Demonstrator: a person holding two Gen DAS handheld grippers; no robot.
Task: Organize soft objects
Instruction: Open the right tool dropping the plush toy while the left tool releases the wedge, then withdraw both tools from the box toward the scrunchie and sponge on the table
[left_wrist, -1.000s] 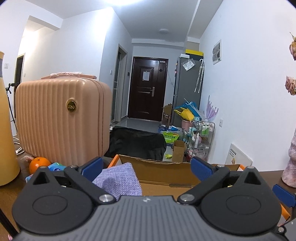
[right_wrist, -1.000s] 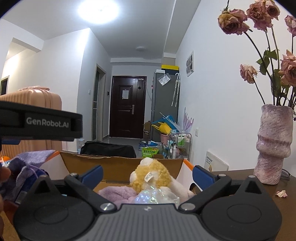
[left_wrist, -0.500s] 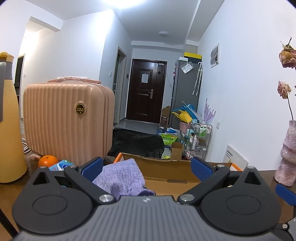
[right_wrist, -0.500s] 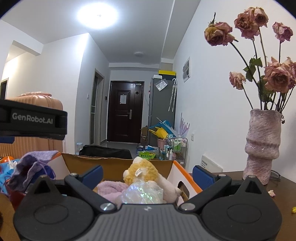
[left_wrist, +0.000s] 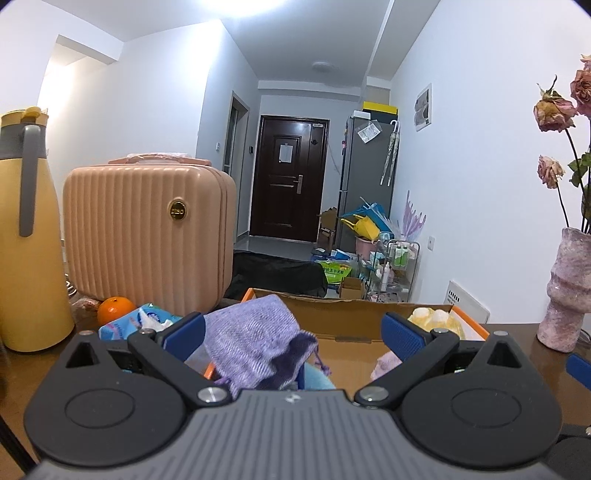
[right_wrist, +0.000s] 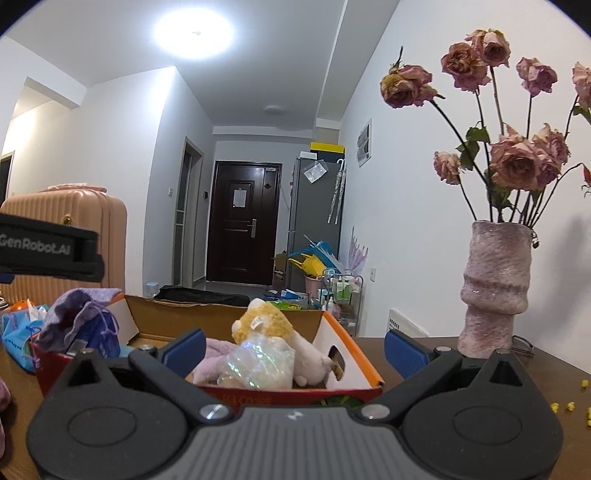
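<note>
Down the hallway a dark door (left_wrist: 288, 177) closes off the view. Since a second ago the left gripper (left_wrist: 291, 330) has backed off, jaws wide, and the purple pouch (left_wrist: 255, 339) now slumps over the box (left_wrist: 343, 314) rim, seemingly released. The right gripper (right_wrist: 293, 349) hangs spread before the plush (right_wrist: 266, 323) in the box. Beside it stand suitcase (left_wrist: 147, 236), flask (left_wrist: 27, 229), orange (left_wrist: 115, 309) and vase (right_wrist: 495, 288).

Brown table (right_wrist: 480, 373) carries cardboard box (right_wrist: 229, 319), vase (right_wrist: 495, 291), yellow jug (left_wrist: 27, 236)
</note>
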